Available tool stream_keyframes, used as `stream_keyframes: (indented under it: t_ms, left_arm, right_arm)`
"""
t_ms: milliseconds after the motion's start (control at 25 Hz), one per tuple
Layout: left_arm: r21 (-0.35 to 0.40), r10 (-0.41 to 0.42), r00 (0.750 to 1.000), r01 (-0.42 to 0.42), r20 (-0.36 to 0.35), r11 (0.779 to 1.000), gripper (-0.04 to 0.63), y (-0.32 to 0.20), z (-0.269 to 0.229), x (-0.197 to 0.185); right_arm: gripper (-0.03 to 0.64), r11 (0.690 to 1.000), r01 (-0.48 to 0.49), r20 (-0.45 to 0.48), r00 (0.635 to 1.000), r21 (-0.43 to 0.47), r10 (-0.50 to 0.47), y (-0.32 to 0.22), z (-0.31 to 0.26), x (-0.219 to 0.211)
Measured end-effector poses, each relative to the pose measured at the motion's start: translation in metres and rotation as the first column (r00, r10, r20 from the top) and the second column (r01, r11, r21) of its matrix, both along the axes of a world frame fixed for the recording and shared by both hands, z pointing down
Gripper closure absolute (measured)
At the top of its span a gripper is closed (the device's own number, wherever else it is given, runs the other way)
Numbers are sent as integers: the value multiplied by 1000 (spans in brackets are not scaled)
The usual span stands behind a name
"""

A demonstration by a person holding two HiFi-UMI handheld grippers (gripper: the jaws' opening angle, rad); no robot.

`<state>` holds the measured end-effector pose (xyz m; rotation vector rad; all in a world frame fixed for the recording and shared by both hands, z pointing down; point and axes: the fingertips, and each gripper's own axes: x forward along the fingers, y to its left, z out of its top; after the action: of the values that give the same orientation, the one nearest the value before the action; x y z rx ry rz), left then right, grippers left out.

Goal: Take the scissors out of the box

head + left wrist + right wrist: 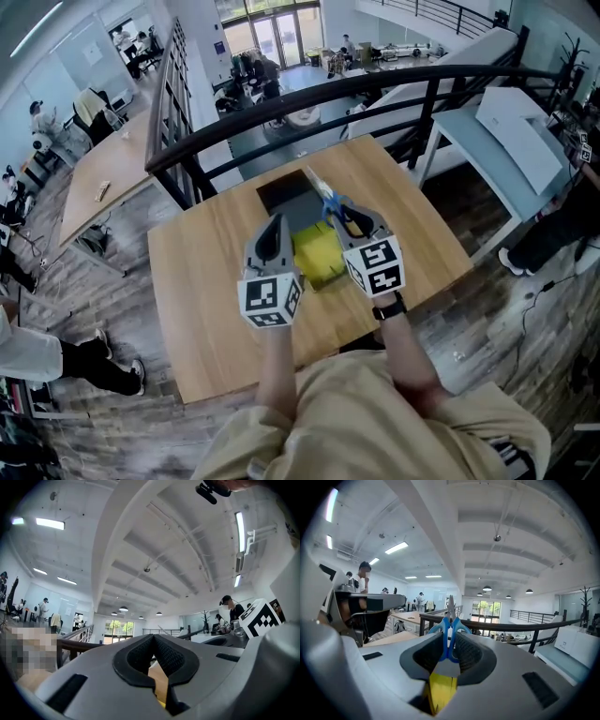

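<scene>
While right hand-held gripper [450,633] clamps scissors [446,640], left hand-held gripper [153,638] clenched empty; yellow box [319,255] half-hidden.

Left gripper [153,639] fills the frame from 4 to 8 o'clock: grey jaw bodies with black ribbed pads [174,658]. Pad tips touch just below centre; nothing is gripped.
Below the tips the pads curve apart. That gap shows a wooden tabletop [159,679], with a yellow sliver [162,704] at 6 o'clock; what it is cannot be told.
White beamed ceiling [154,550] from 10 to 2 o'clock. Strip light [49,523] at 10 o'clock.
Dark railing [75,644] at 8 o'clock. Glass doors [119,629] far off, left of centre.
White cube with black square markers [260,619] at 3 o'clock; person in dark cap [229,606] just beside it, toward centre.
</scene>
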<state>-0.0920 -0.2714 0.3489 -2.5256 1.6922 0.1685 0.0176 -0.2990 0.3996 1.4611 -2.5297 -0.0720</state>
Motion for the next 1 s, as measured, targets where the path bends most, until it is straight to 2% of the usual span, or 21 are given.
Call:
stream_keyframes:
  t_ms: [320,1000]
  left_arm:
    - [16,-11,1000,11,-11,1000,583,-1,-4,-3]
    - [9,-14,999,15,-28,1000,583,-10,-1,1]
  right_arm:
    - [534,995,-2,-7,1000,99,2,6,-27,-4]
    - [534,994,6,-19,1000,107,-4,0,-34,0]
